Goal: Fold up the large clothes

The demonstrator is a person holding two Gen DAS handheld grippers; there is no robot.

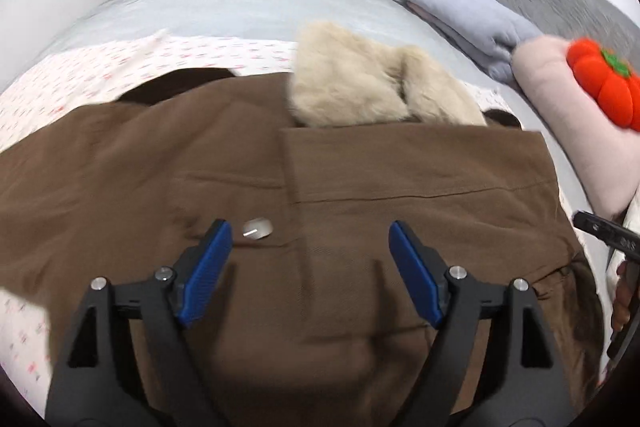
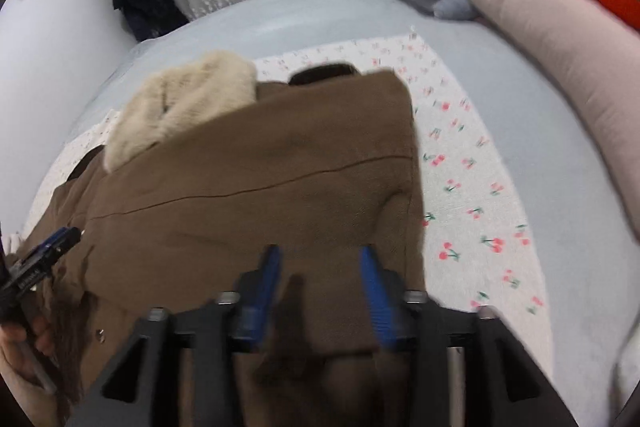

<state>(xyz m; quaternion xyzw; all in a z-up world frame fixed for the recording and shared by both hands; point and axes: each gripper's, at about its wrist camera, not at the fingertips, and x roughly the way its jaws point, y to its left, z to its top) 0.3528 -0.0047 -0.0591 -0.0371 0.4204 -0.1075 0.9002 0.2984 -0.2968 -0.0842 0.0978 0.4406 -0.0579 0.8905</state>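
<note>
Lying spread over a cherry-print sheet [image 2: 468, 163] on the bed [image 1: 224, 11], the brown coat [image 1: 360, 195] has its right panel laid across the front, so a straight folded edge runs from the cream fur collar [image 1: 360, 87] toward the near side; that placement reads as a first fold made to narrow the garment before it is doubled over. A pale button [image 1: 258, 228] sits just beyond the left gripper [image 1: 310, 247], whose blue pads stand wide apart with only cloth beneath them and nothing pinched. The right gripper [image 2: 320, 259] hangs over the coat's right portion near its right edge, jaws parted about halfway and likewise holding nothing. Both tools tilt steeply downward from the near side, side by side above the lower half of the coat, each visible at the margin of the other's view. Far right, a folded grey blanket [image 1: 468, 15], a pink bolster [image 2: 560, 67] and an orange pumpkin cushion [image 1: 608, 87] lie well clear of the work.
</note>
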